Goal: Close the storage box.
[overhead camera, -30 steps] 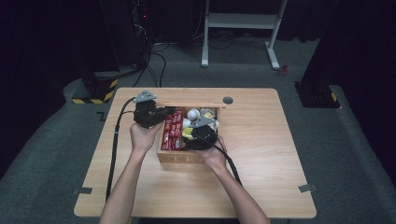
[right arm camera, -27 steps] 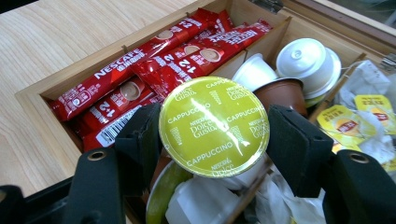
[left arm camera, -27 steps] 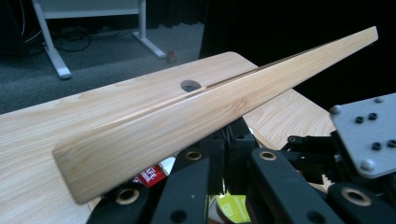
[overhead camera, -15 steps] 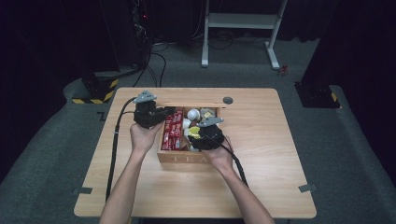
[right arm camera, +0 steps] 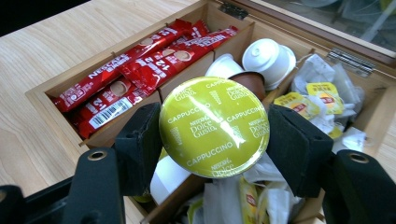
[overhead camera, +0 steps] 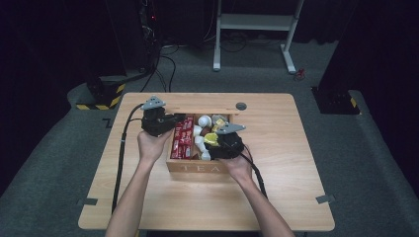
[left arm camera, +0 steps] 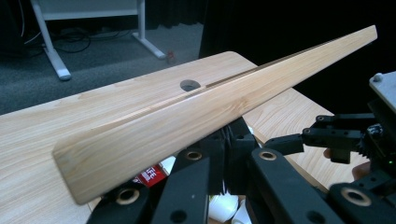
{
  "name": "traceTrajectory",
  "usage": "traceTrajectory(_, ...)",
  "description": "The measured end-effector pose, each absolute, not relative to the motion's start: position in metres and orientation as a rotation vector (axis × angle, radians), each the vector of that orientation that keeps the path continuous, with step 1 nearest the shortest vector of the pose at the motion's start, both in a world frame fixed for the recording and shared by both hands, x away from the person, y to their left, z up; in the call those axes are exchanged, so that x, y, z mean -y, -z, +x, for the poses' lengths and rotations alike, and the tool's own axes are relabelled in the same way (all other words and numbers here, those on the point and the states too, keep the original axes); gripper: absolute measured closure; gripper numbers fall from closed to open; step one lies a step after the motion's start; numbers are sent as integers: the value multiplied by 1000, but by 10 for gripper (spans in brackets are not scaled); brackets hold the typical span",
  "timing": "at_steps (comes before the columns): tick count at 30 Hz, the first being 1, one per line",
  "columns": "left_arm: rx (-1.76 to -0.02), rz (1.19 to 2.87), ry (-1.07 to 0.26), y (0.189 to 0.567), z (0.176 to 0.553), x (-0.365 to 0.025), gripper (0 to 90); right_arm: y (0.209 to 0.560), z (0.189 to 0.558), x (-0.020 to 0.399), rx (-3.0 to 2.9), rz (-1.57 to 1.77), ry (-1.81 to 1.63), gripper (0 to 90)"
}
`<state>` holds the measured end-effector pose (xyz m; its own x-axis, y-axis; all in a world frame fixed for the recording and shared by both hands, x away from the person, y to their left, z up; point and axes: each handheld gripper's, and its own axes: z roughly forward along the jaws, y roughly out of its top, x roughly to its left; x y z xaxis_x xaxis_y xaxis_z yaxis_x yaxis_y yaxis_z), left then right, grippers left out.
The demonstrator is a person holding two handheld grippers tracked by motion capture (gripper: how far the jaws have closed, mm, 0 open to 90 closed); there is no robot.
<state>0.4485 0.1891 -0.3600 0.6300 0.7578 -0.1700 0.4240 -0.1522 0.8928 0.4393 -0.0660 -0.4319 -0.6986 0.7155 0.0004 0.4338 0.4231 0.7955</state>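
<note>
Since the earlier frame the right gripper [right arm camera: 212, 135] has lifted slightly, jaws clamped on a cappuccino capsule [right arm camera: 214, 127] above the tea box [overhead camera: 197, 168]; the left gripper [overhead camera: 175, 120], closed, pinches the box lid [left arm camera: 196, 114].

In the high view, the tea box [overhead camera: 197, 168] sits near the middle of the table [overhead camera: 286, 163], with its lid [overhead camera: 202, 109] raised along the upper edge. Inside, the sachets [overhead camera: 182, 138] fill the left compartment, the white capsules [overhead camera: 201, 133] lie in the one to their right, and the tea bags [right arm camera: 322, 95] are in the rightmost. The left gripper [overhead camera: 165, 120] is at the box's upper left corner, its fingers closed on the lid. The right gripper [overhead camera: 210, 143] is above the box's lower middle, holding the cappuccino capsule [right arm camera: 214, 126] over the compartments.
</note>
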Motion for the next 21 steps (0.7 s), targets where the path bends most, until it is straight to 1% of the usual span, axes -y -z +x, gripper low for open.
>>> traceTrajectory(21, -954, 1784, -384, 360, 448, -190, 887, 417, 438, 95, -2303, 1002, -1225, 375)
